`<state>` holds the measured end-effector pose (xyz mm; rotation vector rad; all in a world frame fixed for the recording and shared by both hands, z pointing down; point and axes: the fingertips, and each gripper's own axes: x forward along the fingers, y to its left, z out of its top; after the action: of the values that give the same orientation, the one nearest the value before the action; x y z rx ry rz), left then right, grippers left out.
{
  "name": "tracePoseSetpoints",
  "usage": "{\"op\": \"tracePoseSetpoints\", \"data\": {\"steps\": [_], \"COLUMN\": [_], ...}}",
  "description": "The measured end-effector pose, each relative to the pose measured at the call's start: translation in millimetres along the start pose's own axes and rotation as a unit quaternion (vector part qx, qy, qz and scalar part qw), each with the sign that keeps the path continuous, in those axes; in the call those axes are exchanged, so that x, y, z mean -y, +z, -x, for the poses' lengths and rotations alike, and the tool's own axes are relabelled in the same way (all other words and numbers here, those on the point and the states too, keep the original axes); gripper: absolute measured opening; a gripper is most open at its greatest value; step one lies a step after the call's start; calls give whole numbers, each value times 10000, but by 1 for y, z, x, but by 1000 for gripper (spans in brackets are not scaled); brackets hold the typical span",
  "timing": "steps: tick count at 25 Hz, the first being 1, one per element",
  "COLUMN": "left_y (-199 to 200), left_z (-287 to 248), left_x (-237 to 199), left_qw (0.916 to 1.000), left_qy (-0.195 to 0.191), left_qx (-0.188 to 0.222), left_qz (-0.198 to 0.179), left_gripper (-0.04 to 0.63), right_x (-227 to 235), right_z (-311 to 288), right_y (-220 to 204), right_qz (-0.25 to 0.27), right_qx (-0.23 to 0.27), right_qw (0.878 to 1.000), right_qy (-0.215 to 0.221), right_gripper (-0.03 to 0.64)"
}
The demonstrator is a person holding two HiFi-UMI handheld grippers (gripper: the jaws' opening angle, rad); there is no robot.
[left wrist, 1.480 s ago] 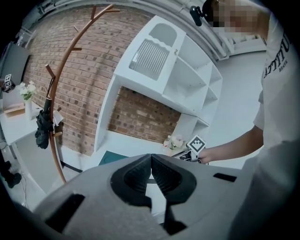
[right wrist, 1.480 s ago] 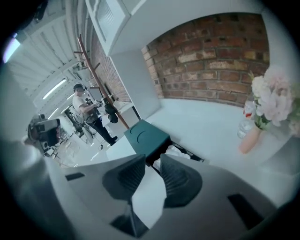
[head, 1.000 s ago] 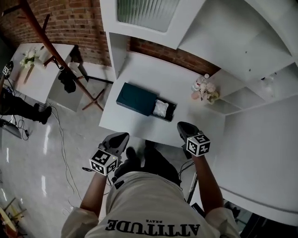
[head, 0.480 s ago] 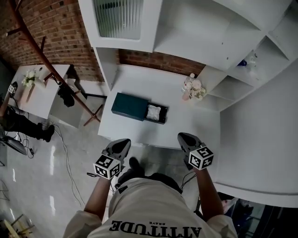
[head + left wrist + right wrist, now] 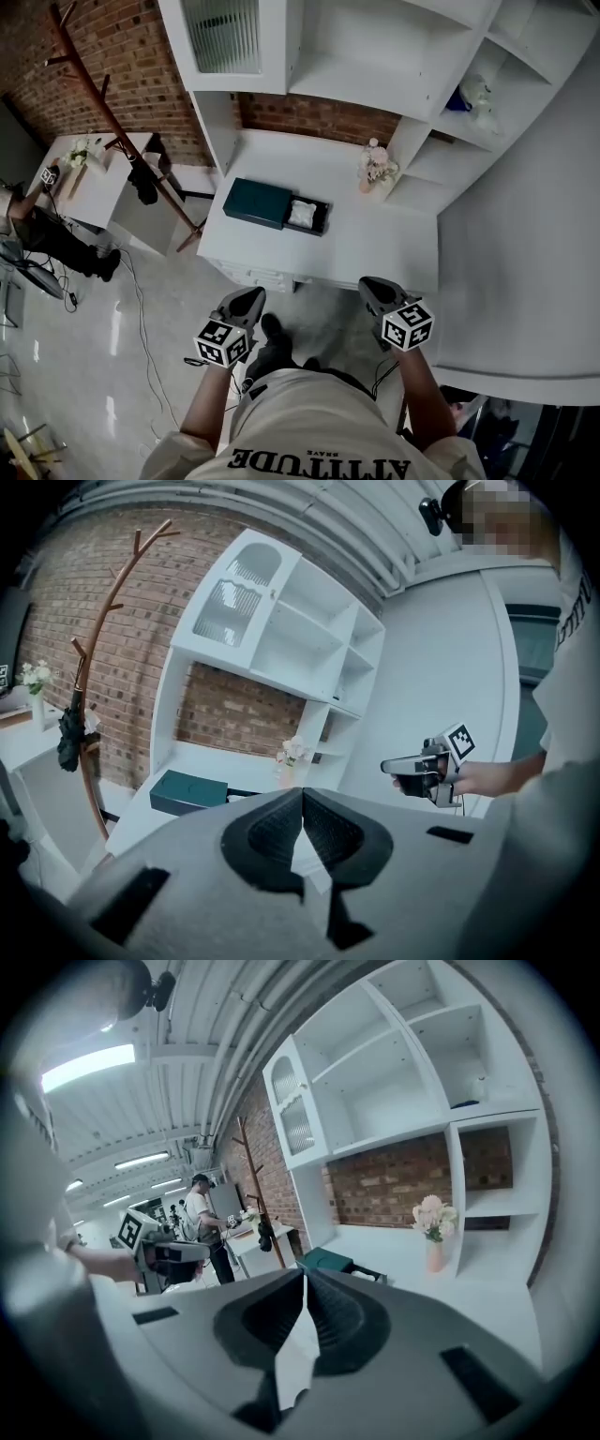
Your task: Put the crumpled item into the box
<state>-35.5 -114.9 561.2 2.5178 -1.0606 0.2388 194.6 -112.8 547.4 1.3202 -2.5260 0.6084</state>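
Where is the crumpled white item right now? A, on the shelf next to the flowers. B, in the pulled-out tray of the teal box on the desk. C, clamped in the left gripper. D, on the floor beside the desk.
B: the head view shows the crumpled white item lying in the dark pulled-out tray of the teal box, which sits on the desk.

There are two grippers: the left gripper (image 5: 251, 294) and the right gripper (image 5: 369, 284). There is one dark box (image 5: 257, 202) and one crumpled item (image 5: 302, 214). Tables number two: one white desk (image 5: 366, 242) and one side table (image 5: 92, 180). Vases of flowers also number two: the desk vase (image 5: 375, 167) and the side-table vase (image 5: 82, 150). There is one coat rack (image 5: 111, 120), one shelf unit (image 5: 375, 56), and one bystander (image 5: 200, 1211).
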Motion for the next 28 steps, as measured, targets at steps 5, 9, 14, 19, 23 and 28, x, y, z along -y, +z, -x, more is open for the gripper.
{"op": "tracePoseSetpoints", "data": {"steps": [5, 9, 14, 19, 23, 28], "left_y": [-18, -26, -34, -41, -37, -27], "left_z": [26, 50, 78, 100, 112, 122], "left_x": [44, 75, 98, 104, 105, 96], "left_qw": [9998, 9995, 9989, 9983, 9981, 9980], "left_qy": [144, 229, 391, 502, 514, 455], "left_qx": [99, 206, 269, 281, 340, 390], "left_qz": [-7, -40, -51, -28, -54, -203], "left_gripper": [26, 26, 26, 26, 28, 26], "right_x": [-10, -20, -41, -55, -58, -57], "right_z": [45, 74, 94, 103, 111, 113], "right_y": [-20, -31, -36, -42, -40, -30], "right_qz": [16, 33, 272, 305, 278, 258], "right_qx": [45, 78, 170, 238, 333, 477], "right_qw": [10000, 10000, 9994, 9992, 9991, 9983], "right_qy": [62, 40, 122, 141, 40, -205], "right_gripper": [35, 35, 35, 35, 35, 35]}}
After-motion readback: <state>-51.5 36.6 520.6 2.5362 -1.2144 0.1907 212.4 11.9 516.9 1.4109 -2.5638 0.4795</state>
